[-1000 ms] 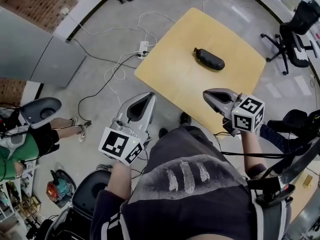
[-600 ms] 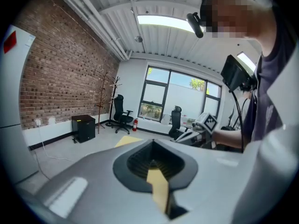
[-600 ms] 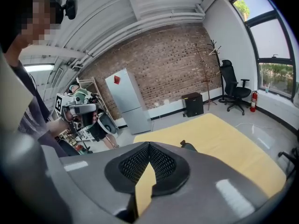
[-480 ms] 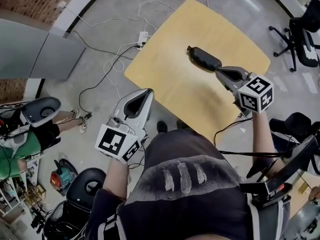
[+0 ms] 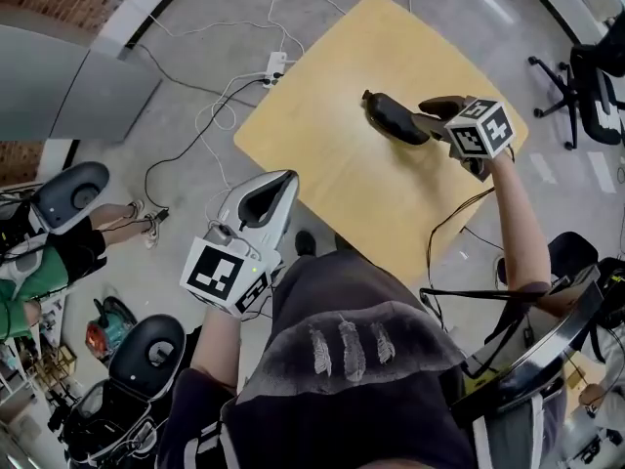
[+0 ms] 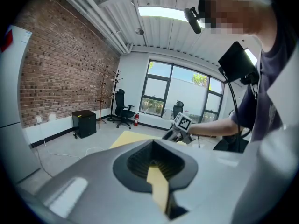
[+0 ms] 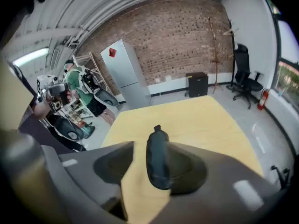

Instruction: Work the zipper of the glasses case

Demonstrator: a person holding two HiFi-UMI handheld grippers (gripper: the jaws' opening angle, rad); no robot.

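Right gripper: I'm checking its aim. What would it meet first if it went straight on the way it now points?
The glasses case. Its near end appears to lie between the jaws of the right gripper, which have just been opening and seem not to press it, though depth is unclear.

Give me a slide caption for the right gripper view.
Right tongs, jaws just opening, with the black glasses case lying between them on the yellow table.

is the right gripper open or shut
Open: the right gripper has just been opening its jaws, which stand apart with the case end between them, not clamped.
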